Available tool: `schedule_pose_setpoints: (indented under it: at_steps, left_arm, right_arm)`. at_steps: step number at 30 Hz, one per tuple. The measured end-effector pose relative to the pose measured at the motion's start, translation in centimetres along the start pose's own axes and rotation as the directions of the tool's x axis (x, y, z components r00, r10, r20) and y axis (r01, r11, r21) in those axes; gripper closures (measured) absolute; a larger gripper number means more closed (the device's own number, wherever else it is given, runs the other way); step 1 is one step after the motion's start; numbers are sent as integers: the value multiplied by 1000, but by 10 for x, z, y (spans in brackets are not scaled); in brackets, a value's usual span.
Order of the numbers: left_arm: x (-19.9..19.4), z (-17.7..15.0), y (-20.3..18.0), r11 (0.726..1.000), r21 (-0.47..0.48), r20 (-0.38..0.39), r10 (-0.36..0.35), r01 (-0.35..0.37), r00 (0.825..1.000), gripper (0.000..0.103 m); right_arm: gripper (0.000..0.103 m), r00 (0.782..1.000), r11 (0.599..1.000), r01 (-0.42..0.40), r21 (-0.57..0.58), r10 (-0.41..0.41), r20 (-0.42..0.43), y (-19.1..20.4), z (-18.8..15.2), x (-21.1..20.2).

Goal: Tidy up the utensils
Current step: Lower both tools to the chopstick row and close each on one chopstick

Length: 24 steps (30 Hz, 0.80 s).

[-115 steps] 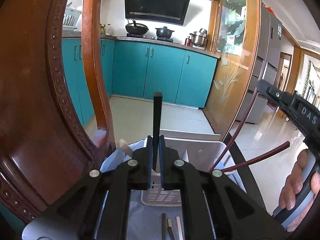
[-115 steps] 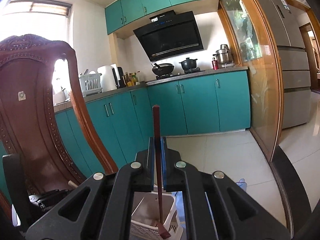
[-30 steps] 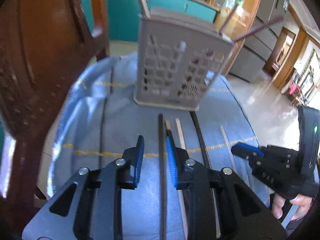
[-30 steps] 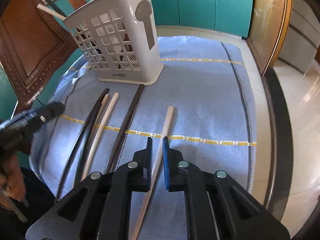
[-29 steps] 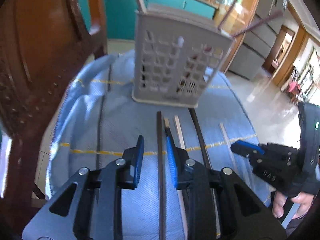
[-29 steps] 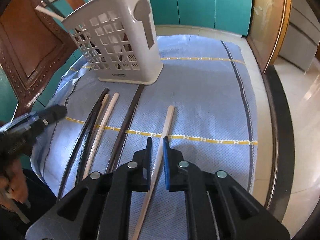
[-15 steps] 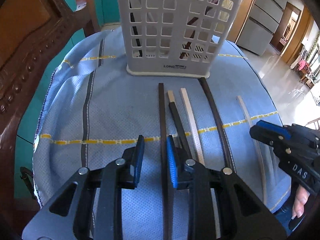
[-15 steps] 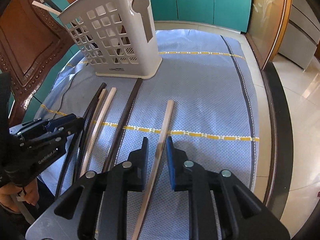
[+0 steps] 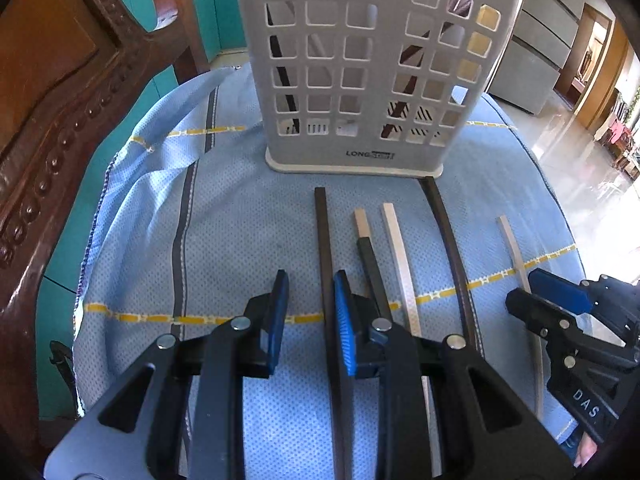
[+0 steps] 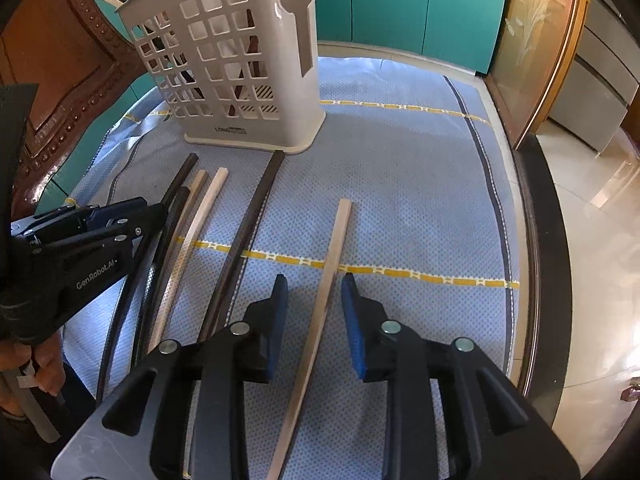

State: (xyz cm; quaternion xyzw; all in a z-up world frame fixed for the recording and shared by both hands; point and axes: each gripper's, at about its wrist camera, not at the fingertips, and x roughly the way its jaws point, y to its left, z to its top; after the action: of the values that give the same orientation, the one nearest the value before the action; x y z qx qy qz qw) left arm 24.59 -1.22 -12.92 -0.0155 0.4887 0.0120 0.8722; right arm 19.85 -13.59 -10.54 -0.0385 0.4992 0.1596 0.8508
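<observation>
The basket (image 9: pixel 372 80) reads "LONG"; right claw (image 9: pixel 552 300) "DAS"; left claw (image 10: pixel 120 216) "GenRobot.AI".

chopstick (image 10: pixel 316 320) near ends off-frame

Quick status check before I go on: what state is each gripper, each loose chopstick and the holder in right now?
left gripper: open, straddling the black chopstick.
right gripper: open, straddling the pale chopstick.
other chopsticks: flat on the blue cloth.
utensil holder: upright, sticks inside.

Blue yellow-striped cloth (image 9: pixel 256 216), white basket (image 9: pixel 372 60)
</observation>
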Motion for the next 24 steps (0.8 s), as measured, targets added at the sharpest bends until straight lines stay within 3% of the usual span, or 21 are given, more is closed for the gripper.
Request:
schedule_pose_setpoints:
  at_steps: [16,24]
  left_arm:
    - [-5,-9,-5,1000,4,9,7,-7,1000,78]
    - [-6,-10,-7,999,25,19,38,-39,999,73]
  right_arm:
    - [72,1000,1000,8,-13,-8,7,2,-1,0]
    - [72,997,997,68,-19,-68,20,1,1,2]
